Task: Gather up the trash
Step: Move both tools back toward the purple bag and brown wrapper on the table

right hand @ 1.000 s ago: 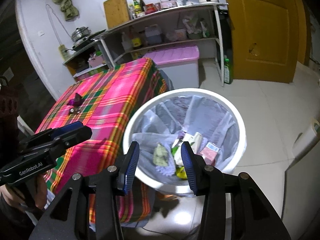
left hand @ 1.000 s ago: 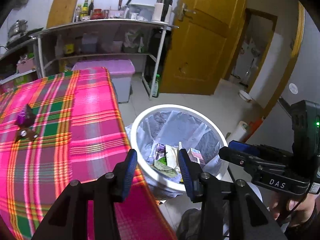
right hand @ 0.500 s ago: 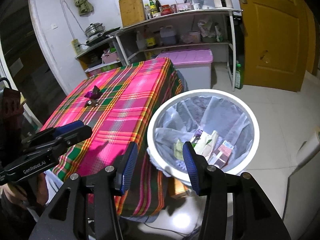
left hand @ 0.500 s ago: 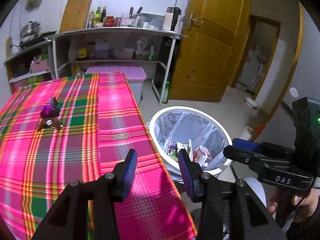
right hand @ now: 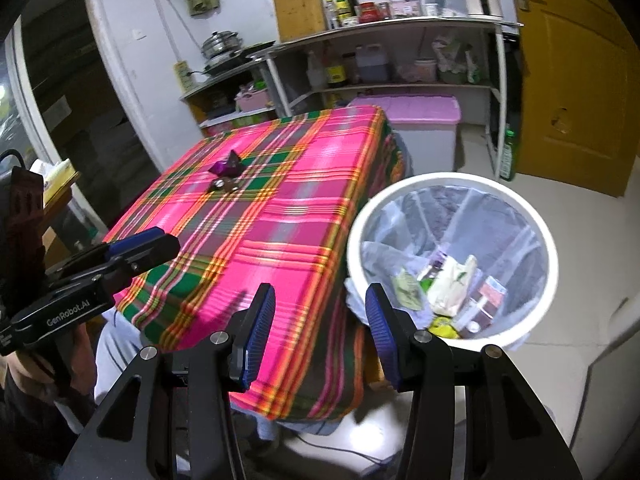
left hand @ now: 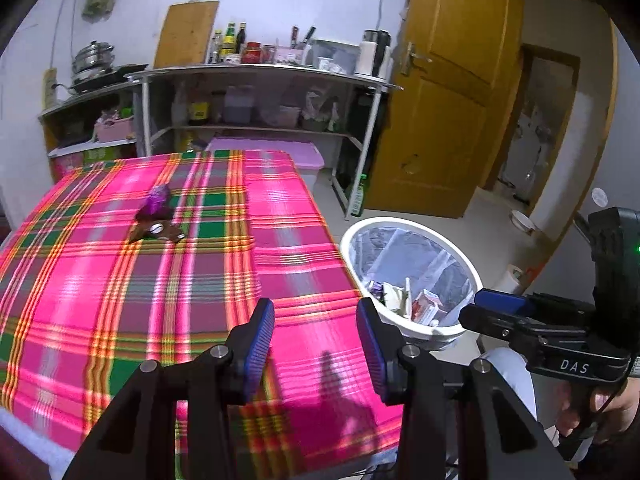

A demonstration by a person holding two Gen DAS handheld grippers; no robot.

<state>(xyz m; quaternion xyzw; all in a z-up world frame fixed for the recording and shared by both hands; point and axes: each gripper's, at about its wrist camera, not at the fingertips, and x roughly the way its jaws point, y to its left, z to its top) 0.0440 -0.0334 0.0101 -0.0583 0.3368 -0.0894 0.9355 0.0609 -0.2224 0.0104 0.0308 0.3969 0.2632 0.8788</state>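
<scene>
You are holding the left tool released over the near edge of the tabletop, its blue pads spread apart with nothing between them. You are holding the right tool released as well, jaws wide and empty, hanging over the corner of the plaid cloth next to the white bin.

The trash on the tabletop is lying toward the far side, well apart from both tools: a purple crumpled wrapper is sitting just behind a brown wrapper, the two touching or nearly so. In the right wrist view the same purple wrapper and brown wrapper are showing small, well up the cloth.

The bin is standing on the floor just beside the right edge of the tabletop, lined with a clear bag and already carrying cartons and wrappers at its bottom. Your right hand is gripping its tool's handle at the right edge of the left wrist view.
</scene>
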